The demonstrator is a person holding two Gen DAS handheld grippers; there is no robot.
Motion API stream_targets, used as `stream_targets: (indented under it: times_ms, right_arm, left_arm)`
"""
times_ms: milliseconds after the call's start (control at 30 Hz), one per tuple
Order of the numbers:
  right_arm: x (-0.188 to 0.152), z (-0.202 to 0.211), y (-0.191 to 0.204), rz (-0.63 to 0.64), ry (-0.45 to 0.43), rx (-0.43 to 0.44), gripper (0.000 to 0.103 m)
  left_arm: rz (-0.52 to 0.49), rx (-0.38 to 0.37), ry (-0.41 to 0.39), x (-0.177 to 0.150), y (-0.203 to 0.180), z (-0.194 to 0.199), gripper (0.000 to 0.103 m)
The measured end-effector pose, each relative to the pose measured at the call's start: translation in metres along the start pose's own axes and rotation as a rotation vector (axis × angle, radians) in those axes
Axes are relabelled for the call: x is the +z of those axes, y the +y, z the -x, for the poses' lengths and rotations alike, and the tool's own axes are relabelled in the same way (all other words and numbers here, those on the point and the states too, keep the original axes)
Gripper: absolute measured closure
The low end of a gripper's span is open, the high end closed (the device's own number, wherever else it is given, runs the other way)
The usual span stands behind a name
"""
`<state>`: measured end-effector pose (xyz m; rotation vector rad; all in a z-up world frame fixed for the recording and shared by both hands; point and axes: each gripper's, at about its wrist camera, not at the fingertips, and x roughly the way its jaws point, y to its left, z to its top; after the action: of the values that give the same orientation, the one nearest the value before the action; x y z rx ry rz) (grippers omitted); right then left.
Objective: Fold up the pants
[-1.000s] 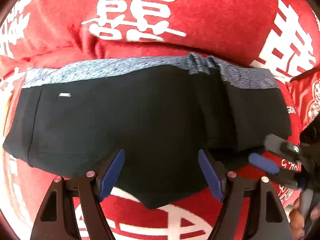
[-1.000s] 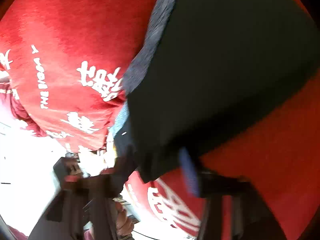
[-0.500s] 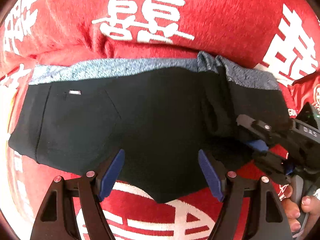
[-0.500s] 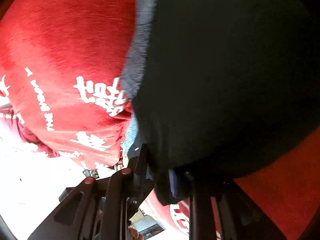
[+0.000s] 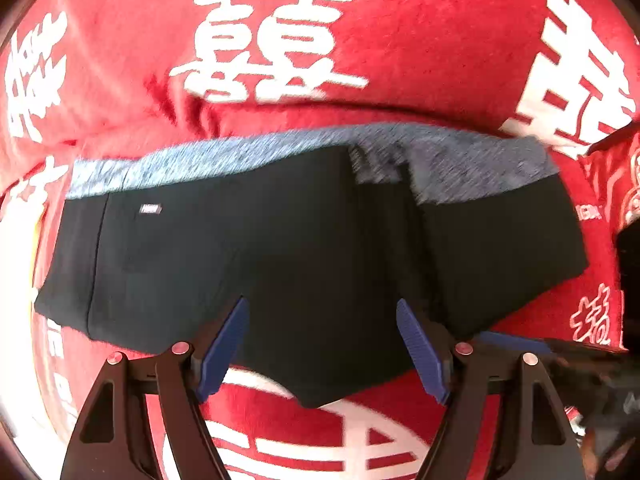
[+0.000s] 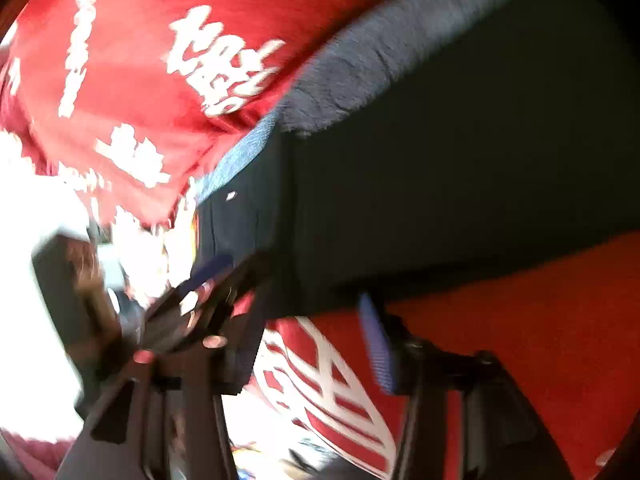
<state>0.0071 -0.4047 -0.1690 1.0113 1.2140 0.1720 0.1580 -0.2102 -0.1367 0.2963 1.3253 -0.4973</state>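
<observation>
The right gripper (image 6: 312,332) has let go of the black pants (image 5: 280,264) and drawn back off their right edge, its jaws now spread. The left gripper (image 5: 320,350) hovers at the near hem, jaws spread wide. The pants lie flat on the red cloth (image 5: 420,48), grey waistband (image 5: 248,152) farthest away.

Left gripper (image 5: 320,354): black arms, ridged blue pads, silver-pink screws.
Right gripper (image 6: 316,340): matching black frame, blue pads, blurred.
</observation>
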Motion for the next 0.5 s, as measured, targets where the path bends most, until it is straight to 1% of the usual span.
stream_targets:
  times_ms: [33,100,133,167,233,267,300,333,367,400,433,500]
  right_arm:
    - [-0.001,0.019,0.002,0.041,-0.020,-0.013,0.050]
    - [0.003,0.054,-0.005,0.062,-0.090,-0.033,0.050]
    - [0.007,0.071,-0.008,0.070,-0.129,-0.062,0.051]
    - [0.014,0.087,-0.011,0.081,-0.178,-0.124,0.053]
    - [0.029,0.106,-0.024,0.085,-0.221,-0.226,0.069]
    - [0.040,0.112,-0.035,0.066,-0.226,-0.281,0.069]
    - [0.044,0.113,-0.042,0.062,-0.226,-0.307,0.069]
    - [0.051,0.112,-0.049,0.071,-0.220,-0.338,0.069]
    - [0.057,0.105,-0.056,0.091,-0.195,-0.377,0.070]
    - [0.059,0.098,-0.058,0.101,-0.169,-0.403,0.072]
    - [0.059,0.091,-0.062,0.118,-0.147,-0.428,0.073]
    - [0.054,0.089,-0.060,0.161,-0.156,-0.441,0.073]
  left_arm:
    - [-0.004,-0.008,-0.009,0.006,-0.006,0.003,0.026]
    - [-0.012,-0.031,-0.031,0.016,-0.018,0.009,0.026]
    - [-0.022,-0.042,-0.044,0.021,-0.027,0.011,0.026]
    - [-0.032,-0.046,-0.046,0.026,-0.035,0.010,0.026]
    - [-0.054,-0.054,-0.030,0.036,-0.055,0.000,0.026]
    - [-0.059,-0.056,-0.024,0.038,-0.062,-0.006,0.026]
    - [-0.065,-0.052,-0.018,0.040,-0.070,-0.013,0.026]
    - [-0.078,-0.034,-0.008,0.041,-0.078,-0.023,0.026]
    - [-0.094,-0.002,0.005,0.039,-0.083,-0.034,0.026]
    - [-0.103,0.026,0.020,0.037,-0.085,-0.044,0.026]
    - [-0.092,0.031,0.042,0.034,-0.083,-0.053,0.025]
    - [-0.048,0.018,0.037,0.032,-0.075,-0.054,0.021]
